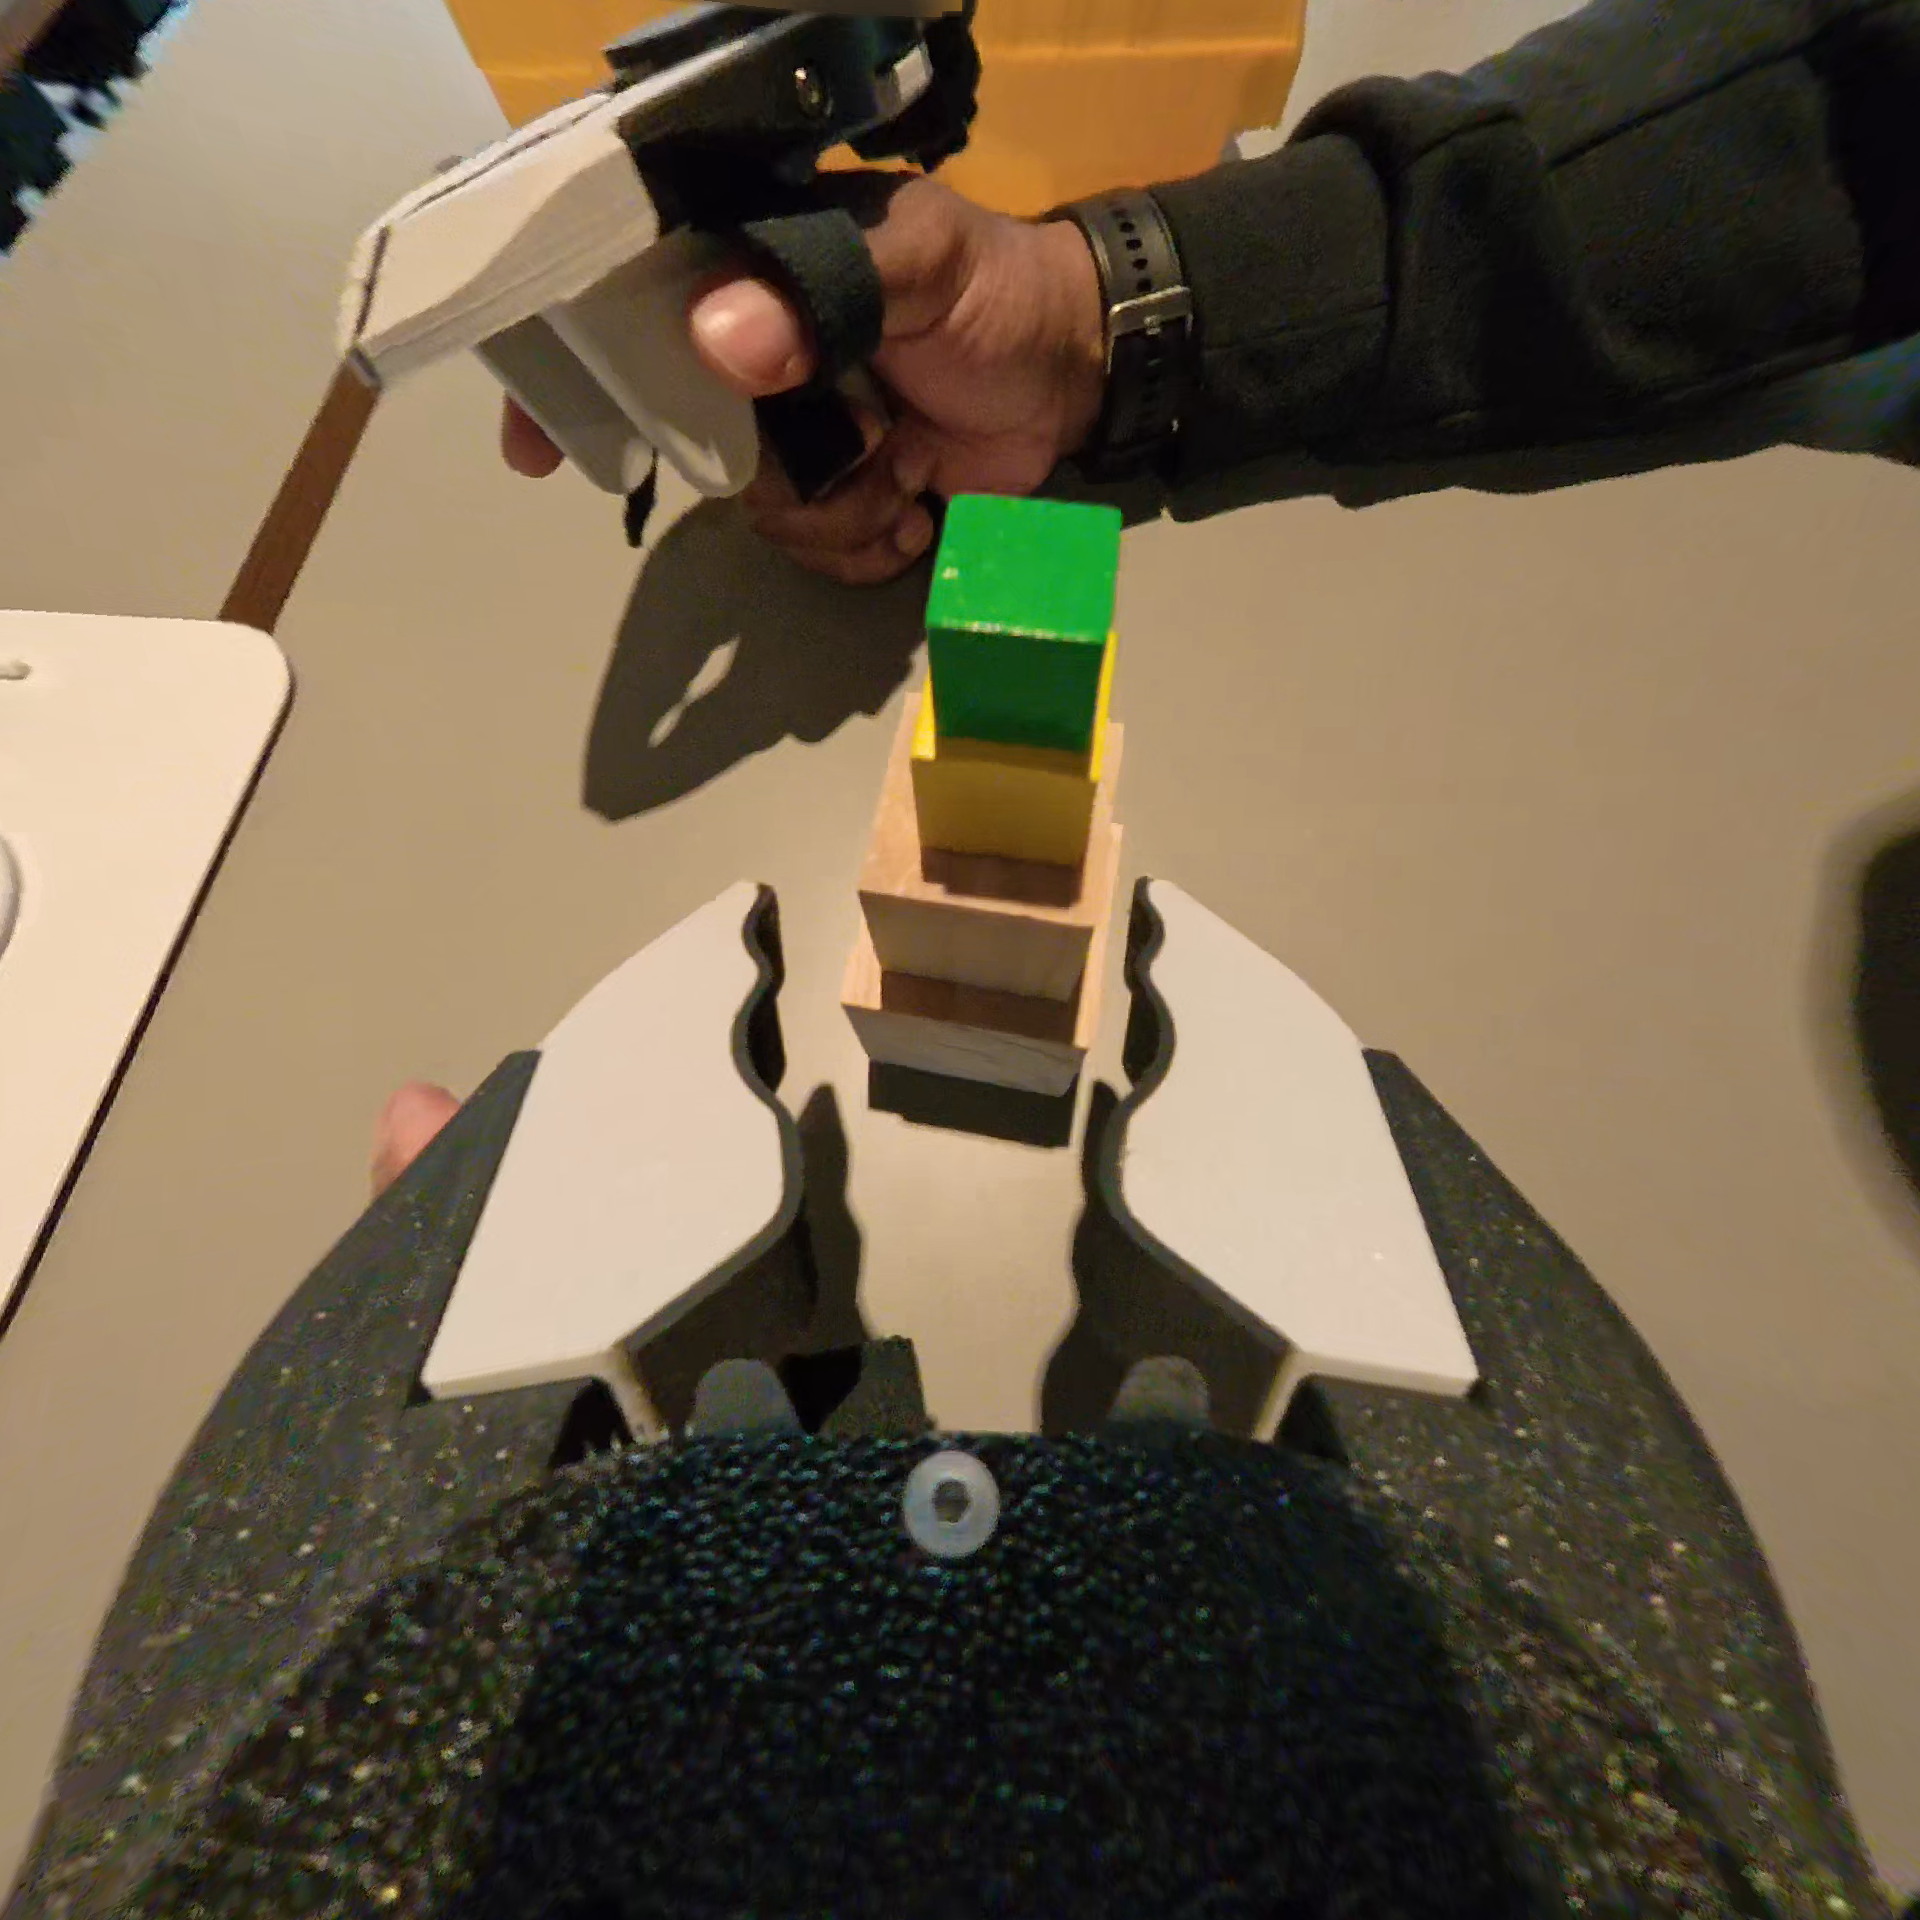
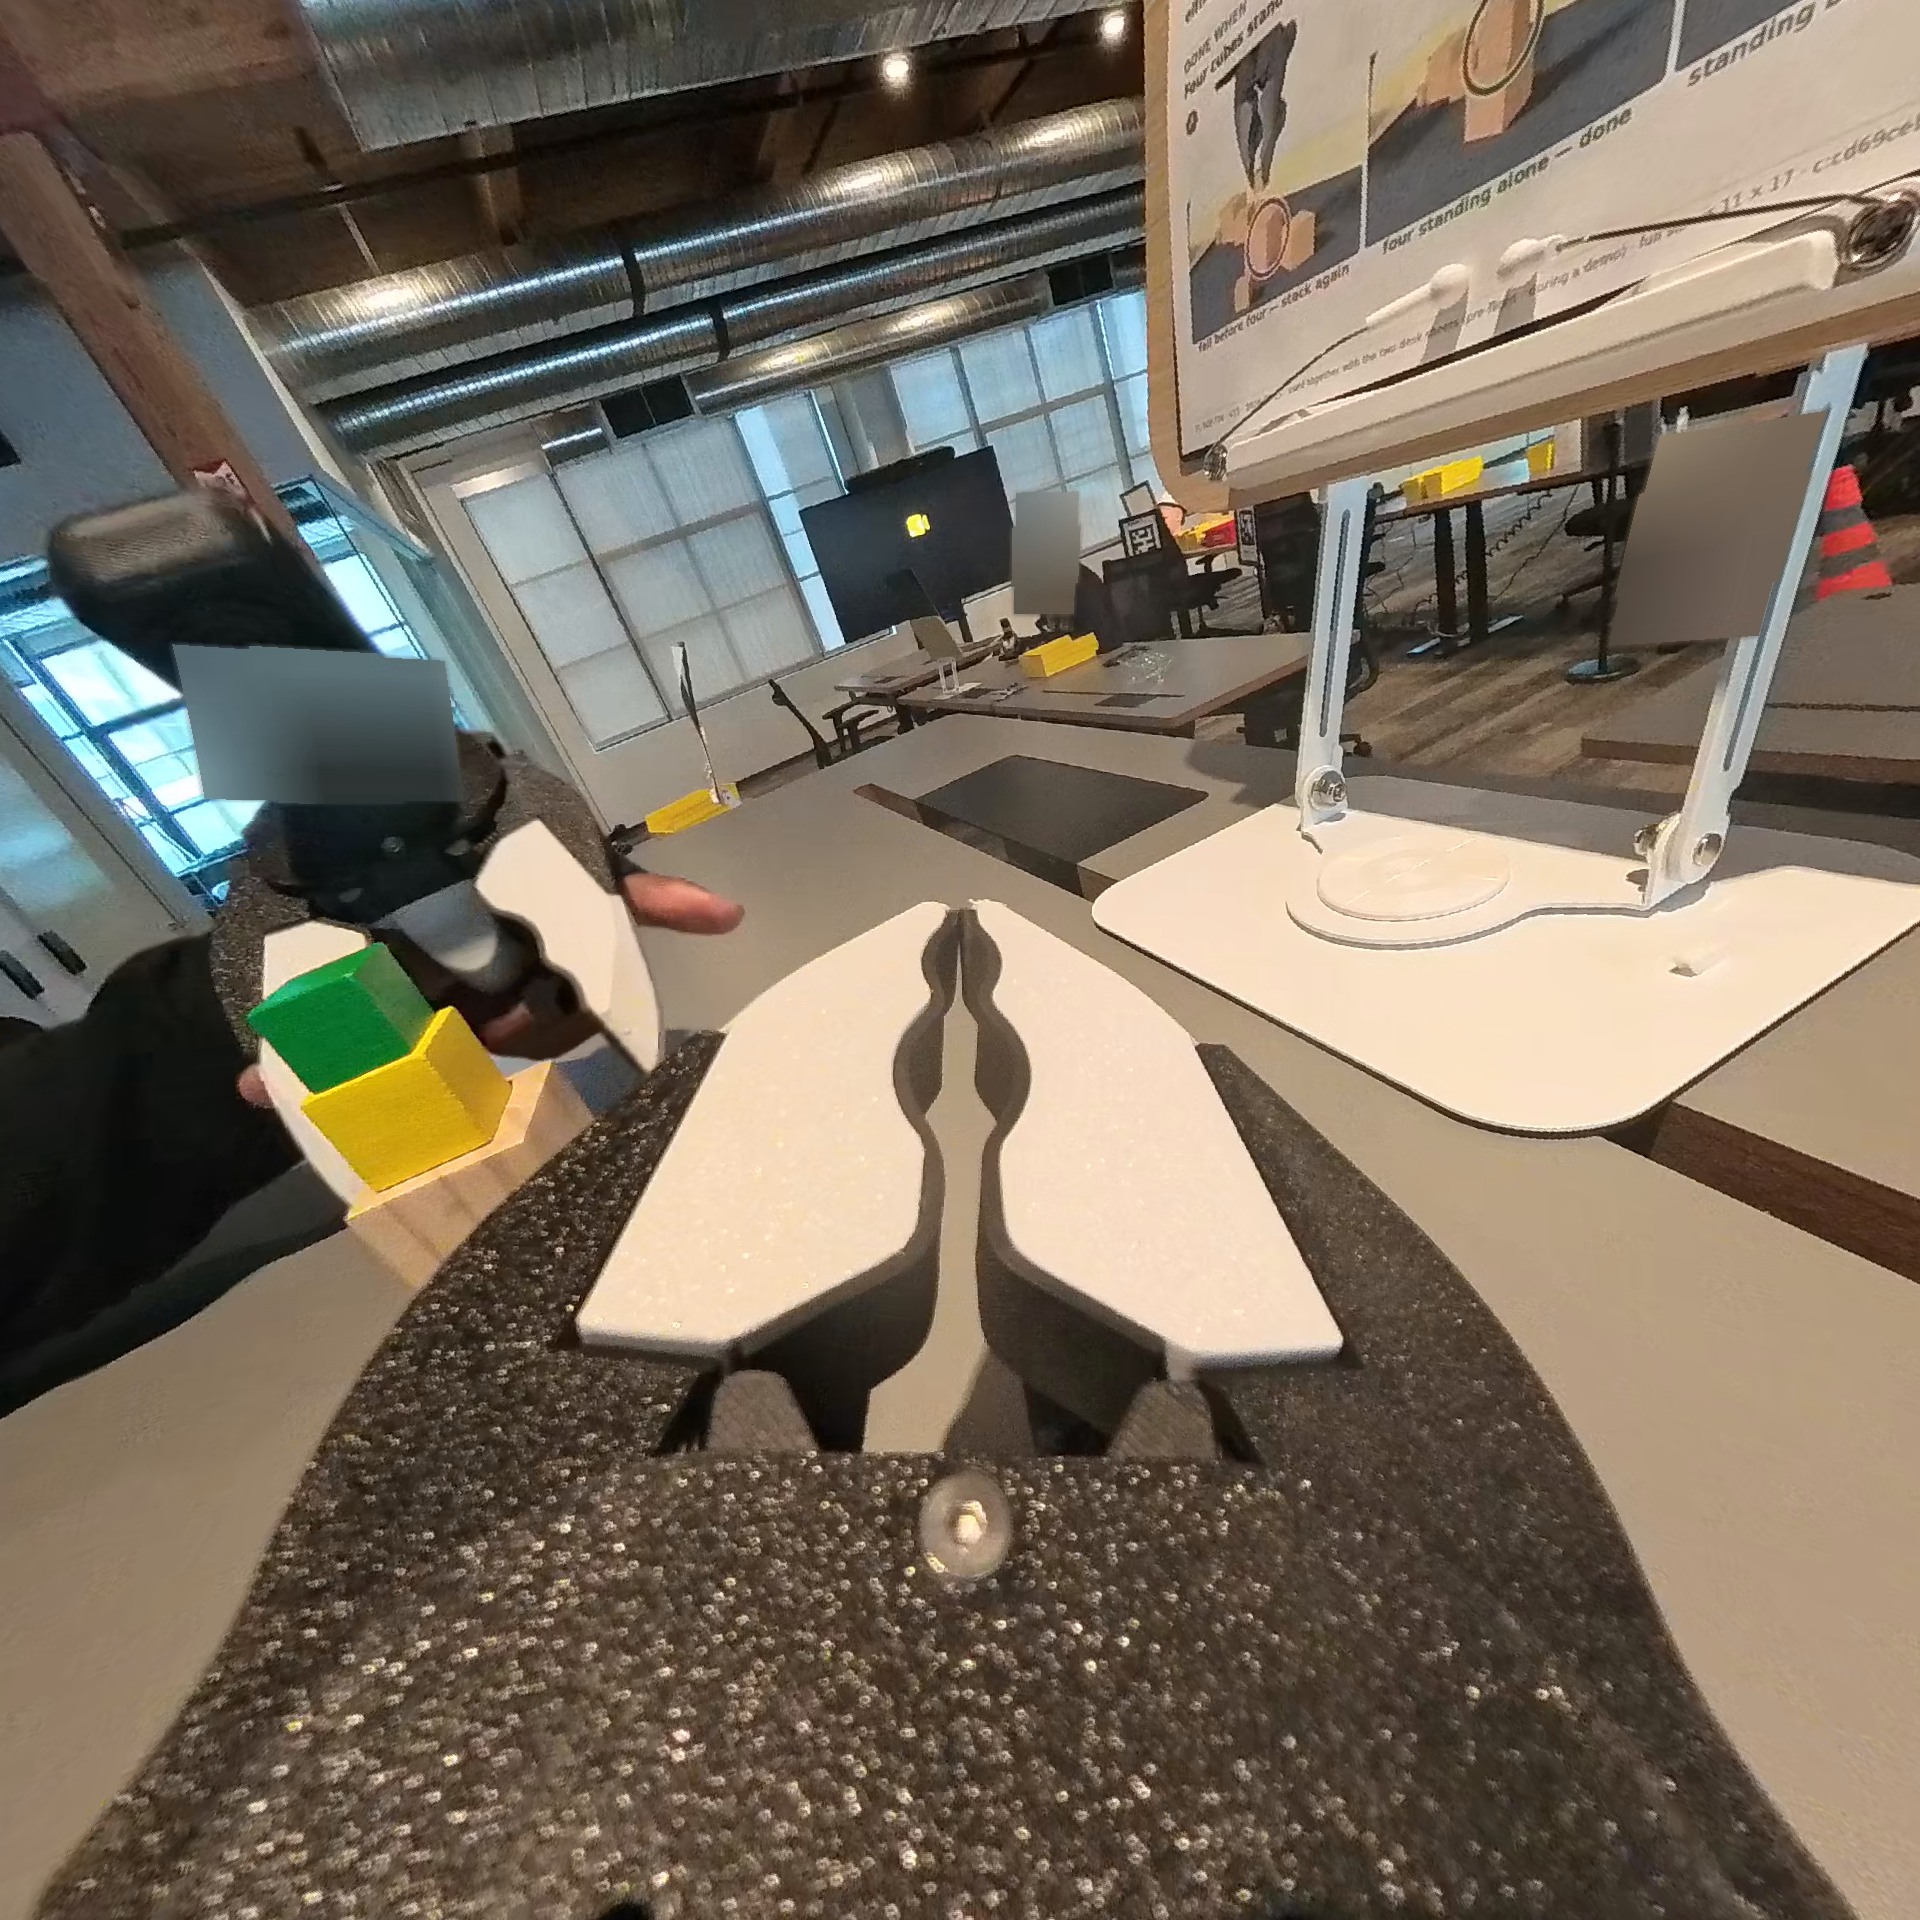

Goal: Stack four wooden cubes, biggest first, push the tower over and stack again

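A tower of four cubes stands on the grey table. A green cube (image 1: 1023, 623) is on top, a yellow cube (image 1: 1003, 810) under it, then a plain wood cube (image 1: 977, 925) and a larger plain wood cube (image 1: 961, 1039) at the bottom. My left gripper (image 1: 951, 894) is open, its fingers apart on either side of the lower cubes without touching. My right gripper (image 2: 961, 920) is shut and empty; in the left wrist view it (image 1: 364, 322) hovers behind and left of the tower. The green cube (image 2: 338, 1003) and yellow cube (image 2: 405, 1107) show at the left of the right wrist view.
A white stand base (image 2: 1507, 997) with a tilted instruction board (image 2: 1507, 208) sits to the right in the right wrist view; its corner (image 1: 114, 831) lies left of the tower. A person's sleeve and watch (image 1: 1143, 312) reach in from the right. A brown cardboard box (image 1: 1091, 83) stands behind.
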Available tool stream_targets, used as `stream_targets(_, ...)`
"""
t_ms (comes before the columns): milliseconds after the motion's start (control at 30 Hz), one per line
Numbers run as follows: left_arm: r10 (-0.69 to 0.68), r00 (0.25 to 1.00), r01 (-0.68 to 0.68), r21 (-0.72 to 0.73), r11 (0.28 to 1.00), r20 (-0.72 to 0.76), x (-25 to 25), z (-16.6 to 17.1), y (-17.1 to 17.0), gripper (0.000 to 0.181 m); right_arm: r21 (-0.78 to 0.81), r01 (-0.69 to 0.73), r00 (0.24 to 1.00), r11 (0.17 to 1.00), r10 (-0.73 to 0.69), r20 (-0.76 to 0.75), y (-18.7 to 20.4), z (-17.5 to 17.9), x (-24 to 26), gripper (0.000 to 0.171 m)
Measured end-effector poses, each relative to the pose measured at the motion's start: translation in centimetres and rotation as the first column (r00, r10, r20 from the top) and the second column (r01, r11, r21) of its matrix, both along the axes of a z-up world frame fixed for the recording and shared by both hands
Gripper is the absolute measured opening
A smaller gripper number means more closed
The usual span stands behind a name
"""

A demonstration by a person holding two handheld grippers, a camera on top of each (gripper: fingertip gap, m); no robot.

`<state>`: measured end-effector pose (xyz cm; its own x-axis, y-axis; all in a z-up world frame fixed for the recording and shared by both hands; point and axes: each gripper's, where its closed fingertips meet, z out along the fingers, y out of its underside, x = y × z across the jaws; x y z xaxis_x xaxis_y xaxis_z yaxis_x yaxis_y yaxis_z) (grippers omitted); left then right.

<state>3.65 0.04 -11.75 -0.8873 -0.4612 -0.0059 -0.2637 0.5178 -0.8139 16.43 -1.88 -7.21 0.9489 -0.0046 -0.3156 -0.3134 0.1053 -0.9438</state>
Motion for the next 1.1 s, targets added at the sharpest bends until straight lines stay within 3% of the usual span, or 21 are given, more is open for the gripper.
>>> stream_targets(33, 0.027, 0.999, -0.027, -0.021, 0.999, 0.017, -0.1, 0.1, 0.3, 0.064, 0.001, 0.0, 1.0, 1.0, 0.0, 0.0, 0.0, 0.0, 0.0, 0.0)
stream_targets(200, 0.306, 0.937, -0.274, -0.19, 0.943, 0.166, 1.2, 0.7, 4.2, 0.053, -0.004, -0.003, 1.0, 1.0, 0.003, 0.001, 0.1, 0.0, 0.0, 0.0)
stream_targets(367, 0.695, 0.665, -0.531, -0.481, 0.697, 0.273, 2.3, 3.7, 9.5, 0.019, -0.005, 0.003, 1.0, 1.0, -0.003, 0.011, 0.0, 0.0, -0.1, 0.0)
stream_targets(500, 0.787, 0.571, -0.552, -0.6, 0.579, 0.234, 1.2, 5.0, 9.8, 0.0, 0.0, 0.017, 0.999, 1.0, -0.017, 0.029, -0.1, 0.1, -0.1, 0.0)
stream_targets(600, 0.803, 0.523, -0.598, -0.548, 0.585, 0.287, 1.2, 4.6, 9.4, 0.0, 0.004, 0.042, 0.997, 0.999, -0.042, 0.068, -0.2, 0.3, -0.3, 0.0)
stream_targets(867, 0.707, 0.555, -0.639, -0.32, 0.7, 0.438, 2.1, 2.5, 6.8, 0.0, -0.057, 0.193, 0.919, 0.98, -0.16, 0.361, -0.4, 0.0, -2.8, 0.0)
stream_targets(1100, 0.726, 0.597, -0.611, -0.393, 0.688, 0.343, 2.0, 2.9, 7.3, 0.0, 0.005, 0.362, 0.881, 0.932, -0.344, 0.325, -3.1, 1.0, -5.1, 0.0)
